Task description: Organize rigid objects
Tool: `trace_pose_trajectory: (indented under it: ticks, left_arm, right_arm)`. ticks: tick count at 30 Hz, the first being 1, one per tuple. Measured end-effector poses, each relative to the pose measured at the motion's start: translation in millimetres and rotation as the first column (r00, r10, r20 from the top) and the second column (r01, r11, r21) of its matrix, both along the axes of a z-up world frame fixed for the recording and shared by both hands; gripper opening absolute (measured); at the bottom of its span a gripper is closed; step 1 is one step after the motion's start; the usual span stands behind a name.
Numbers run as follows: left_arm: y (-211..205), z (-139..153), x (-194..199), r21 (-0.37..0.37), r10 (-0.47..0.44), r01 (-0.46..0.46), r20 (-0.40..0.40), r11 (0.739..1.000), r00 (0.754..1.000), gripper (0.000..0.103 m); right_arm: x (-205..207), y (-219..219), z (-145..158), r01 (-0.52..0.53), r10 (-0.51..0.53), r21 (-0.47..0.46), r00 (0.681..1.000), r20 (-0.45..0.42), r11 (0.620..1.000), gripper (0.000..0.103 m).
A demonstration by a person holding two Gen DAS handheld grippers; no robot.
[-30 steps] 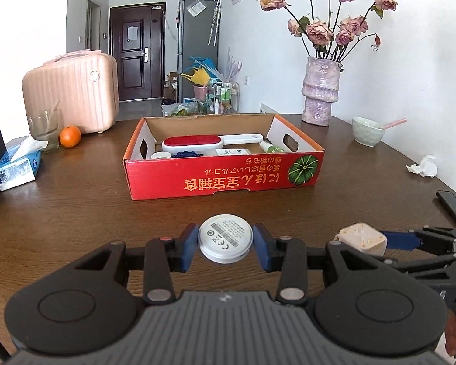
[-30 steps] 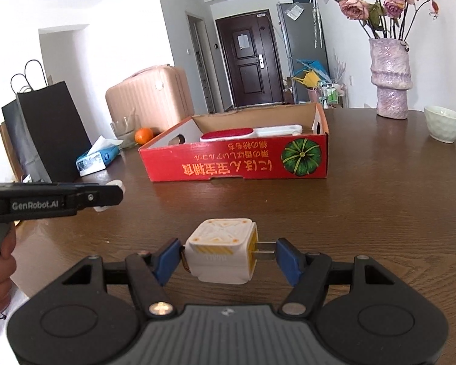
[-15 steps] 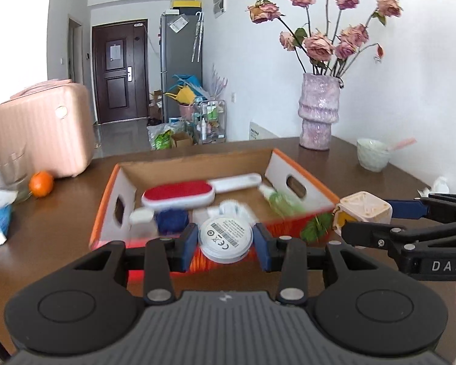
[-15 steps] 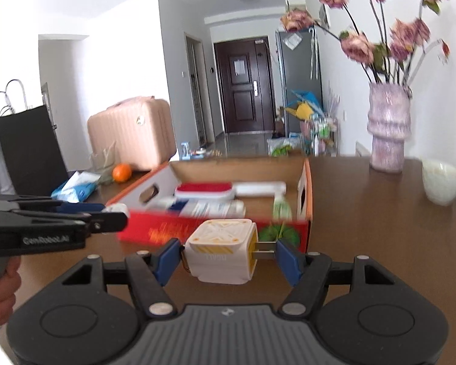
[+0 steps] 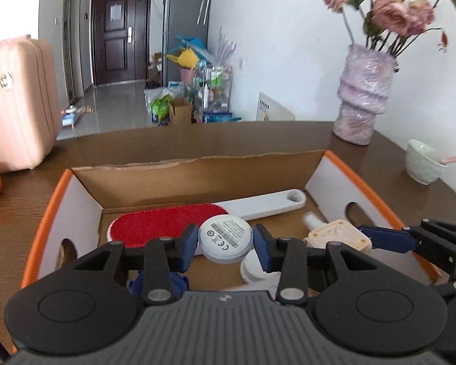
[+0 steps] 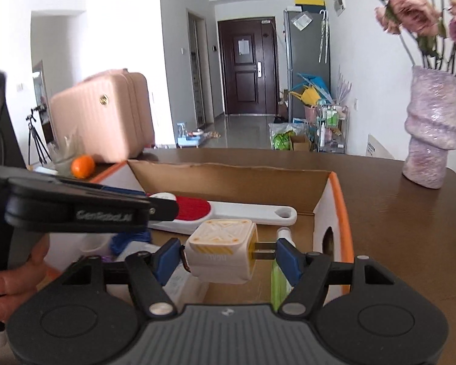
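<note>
I am at the placing step: my left tongs (image 5: 225, 243) pinch the white round disc (image 5: 225, 238) above the cardboard box (image 5: 197, 170), over the red lint brush (image 5: 167, 223). My right tongs (image 6: 228, 257) clamp the cream plug adapter (image 6: 222, 251) by body and prongs, above the box's right half near the green bottle (image 6: 278, 276). Next, I judge, each must lower into a free patch and release without knocking the other.

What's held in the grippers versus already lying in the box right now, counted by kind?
Held, round white disc in left gripper: 1
Held, cream charger plug in right gripper: 1
In cardboard box, red lint brush: 1
Green spray bottle: 1
Blue object, partly hidden: 1
Total: 5, with other hidden items uncounted.
</note>
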State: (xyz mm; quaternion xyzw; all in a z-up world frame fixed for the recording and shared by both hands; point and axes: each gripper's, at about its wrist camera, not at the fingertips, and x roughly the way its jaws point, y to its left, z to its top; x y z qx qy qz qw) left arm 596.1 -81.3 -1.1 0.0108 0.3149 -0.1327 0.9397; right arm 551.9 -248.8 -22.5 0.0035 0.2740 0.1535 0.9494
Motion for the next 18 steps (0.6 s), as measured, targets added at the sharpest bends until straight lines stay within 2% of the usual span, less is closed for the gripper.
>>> trace_pose_trajectory:
  ticks: [2,4,5,9,13,16,18]
  left_arm:
    - [5.7,-5.7,4.6,-0.028,0.013,-0.013,-0.007,1.000,1.000,0.056]
    - [16.3,-4.4,5.1,-0.112,-0.006,0.004,-0.018,0.994,1.000,0.063]
    - [17.1,-3.8,5.3,-0.122,-0.007,0.004,-0.021,0.992,1.000,0.067]
    - [17.5,-1.5,1.3,-0.081,0.010,-0.010,0.002,0.997,1.000,0.067]
    - [23.5,7.7,-14.6,-0.065,0.023,-0.022,0.021,0.998,1.000,0.069]
    - [33.1,23.1,-33.8,-0.032,0.037,-0.036,0.058,0.999,0.998,0.072]
    - [40.1,35.6,-50.3,-0.011,0.060,-0.059,0.092,0.998,0.994,0.078]
  right_arm:
    - [6.2,2.0,-5.6,0.002,-0.003,-0.009,1.000,-0.010,1.000,0.068]
    - [4.9,2.8,-9.8,-0.003,0.003,-0.008,1.000,0.005,1.000,0.068]
    - [3.5,3.4,-10.1,-0.008,0.008,-0.010,1.000,0.010,1.000,0.068]
    - [1.2,-1.9,-4.1,-0.009,0.008,0.035,1.000,0.028,0.999,0.068]
    - [-0.6,-9.6,3.1,0.039,-0.041,0.039,0.999,0.036,0.998,0.071]
    - [-8.5,-12.7,17.5,0.054,-0.057,0.053,0.997,0.053,0.997,0.072]
    - [-16.4,-16.1,29.3,0.061,-0.064,0.045,0.995,0.074,0.997,0.075]
